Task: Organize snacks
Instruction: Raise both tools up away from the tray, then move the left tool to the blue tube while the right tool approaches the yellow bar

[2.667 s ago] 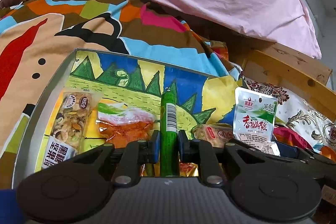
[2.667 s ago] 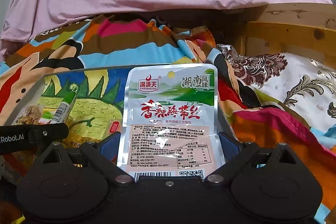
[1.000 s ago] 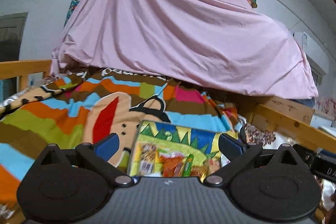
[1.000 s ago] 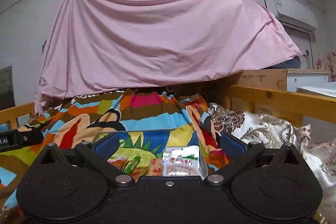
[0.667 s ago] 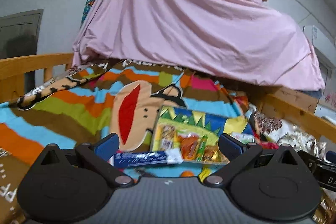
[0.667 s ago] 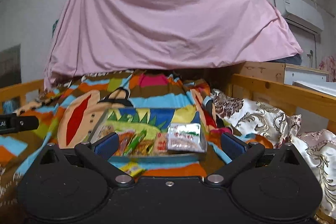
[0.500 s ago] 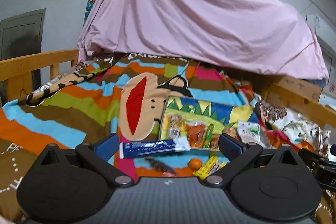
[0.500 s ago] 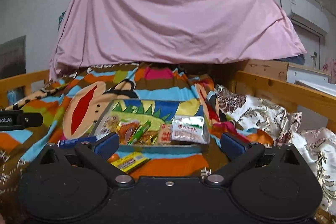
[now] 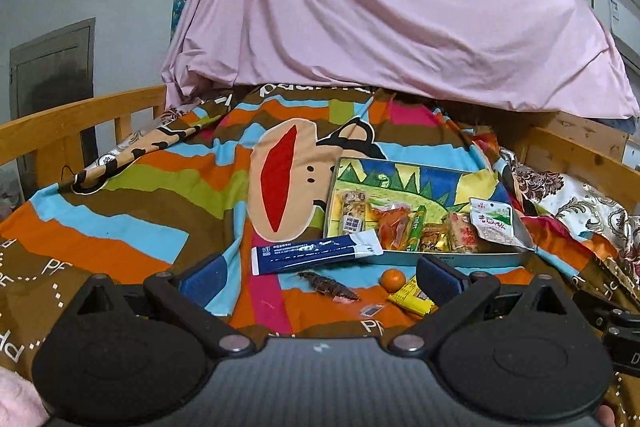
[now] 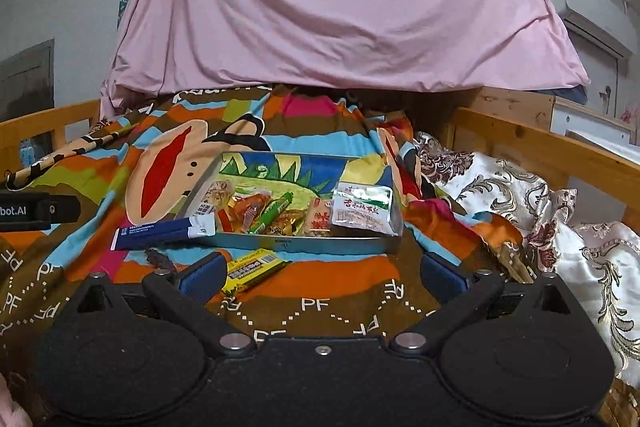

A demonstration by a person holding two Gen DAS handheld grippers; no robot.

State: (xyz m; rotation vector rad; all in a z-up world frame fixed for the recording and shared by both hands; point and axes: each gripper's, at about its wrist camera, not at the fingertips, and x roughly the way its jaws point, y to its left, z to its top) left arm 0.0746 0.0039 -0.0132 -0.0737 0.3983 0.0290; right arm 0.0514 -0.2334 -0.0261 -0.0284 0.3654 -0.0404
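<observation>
Left gripper [image 9: 318, 277]: jaws wide apart, empty.
Left view, surface: striped cartoon blanket [image 9: 132, 211] on a wooden-railed bed; pink sheet [image 9: 400, 15] draped behind.
Left view, snacks: tin tray [image 9: 460, 259] ahead, right of centre, holding packets; blue-white tube [image 9: 314, 257] just ahead.
Right gripper [image 10: 322, 275]: spread open, empty.
Right view, snacks: yellow bar [image 10: 252, 269] beside the left finger; white pouch [image 10: 362, 211] in the tray ahead.

A tray [image 9: 460, 259] lay on the blanket [image 9: 160, 195] toward its right edge, with packets in a row along the tray's near wall. Before the tray's near-left corner lay a box [image 9: 312, 255]; before the near wall lay an orange [image 9: 392, 279] and a bar [image 10: 252, 269].
</observation>
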